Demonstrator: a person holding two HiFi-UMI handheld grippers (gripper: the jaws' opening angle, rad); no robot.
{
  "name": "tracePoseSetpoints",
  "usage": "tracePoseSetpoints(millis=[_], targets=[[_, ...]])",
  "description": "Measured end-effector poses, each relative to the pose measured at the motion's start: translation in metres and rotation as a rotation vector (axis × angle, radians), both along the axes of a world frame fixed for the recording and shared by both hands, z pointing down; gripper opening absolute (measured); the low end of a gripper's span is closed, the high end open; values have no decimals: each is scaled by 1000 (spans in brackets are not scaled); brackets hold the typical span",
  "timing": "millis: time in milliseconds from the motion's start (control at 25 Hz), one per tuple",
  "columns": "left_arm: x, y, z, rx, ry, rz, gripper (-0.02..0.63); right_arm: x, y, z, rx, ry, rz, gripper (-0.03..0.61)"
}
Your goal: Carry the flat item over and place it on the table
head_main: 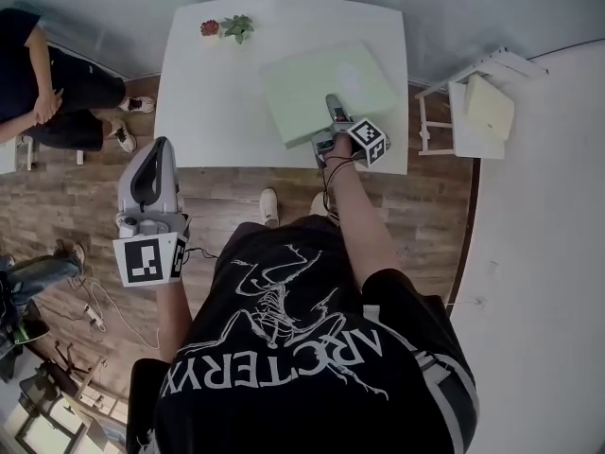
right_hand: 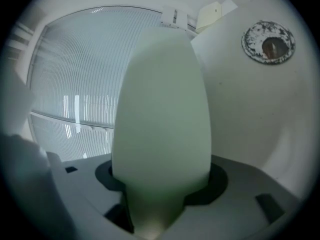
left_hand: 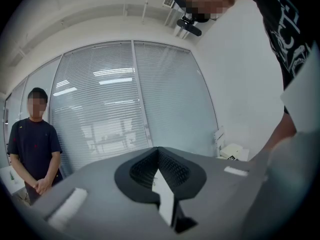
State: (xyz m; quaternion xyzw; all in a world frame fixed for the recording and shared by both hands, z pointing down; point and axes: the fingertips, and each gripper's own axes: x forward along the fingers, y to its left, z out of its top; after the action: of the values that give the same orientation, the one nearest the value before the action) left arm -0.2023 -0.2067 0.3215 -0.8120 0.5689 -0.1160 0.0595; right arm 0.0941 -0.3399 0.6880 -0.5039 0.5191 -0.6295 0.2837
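Note:
The flat item [head_main: 317,88] is a pale green square pad lying on the right part of the white table [head_main: 213,112]. My right gripper [head_main: 333,112] is at the pad's near edge, close to the table's front edge. In the right gripper view the pad [right_hand: 160,109] fills the gap between the jaws, which are shut on it. My left gripper [head_main: 161,145] hangs over the wooden floor left of the table, shut with nothing in it. Its jaws meet in a V in the left gripper view [left_hand: 159,151].
A red flower [head_main: 210,27] and green leaves [head_main: 237,27] lie at the table's far edge. A white rack [head_main: 444,121] with a pale yellow pad [head_main: 489,107] stands to the right. One person [head_main: 47,83] sits at left. Cables [head_main: 104,310] trail on the floor.

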Motion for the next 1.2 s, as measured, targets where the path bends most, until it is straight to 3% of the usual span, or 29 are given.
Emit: tracePoseSetpoints(millis=[560,920,1200], targets=[[-3,2,0,12,24,4,11,3,14,23,-212,119,-64,357],[-8,2,1,13,34,1,11,4,14,19,-227,139,-72,365],[-4,1,3,17,38,19,11,18,15,17,-266,250,-71,377]])
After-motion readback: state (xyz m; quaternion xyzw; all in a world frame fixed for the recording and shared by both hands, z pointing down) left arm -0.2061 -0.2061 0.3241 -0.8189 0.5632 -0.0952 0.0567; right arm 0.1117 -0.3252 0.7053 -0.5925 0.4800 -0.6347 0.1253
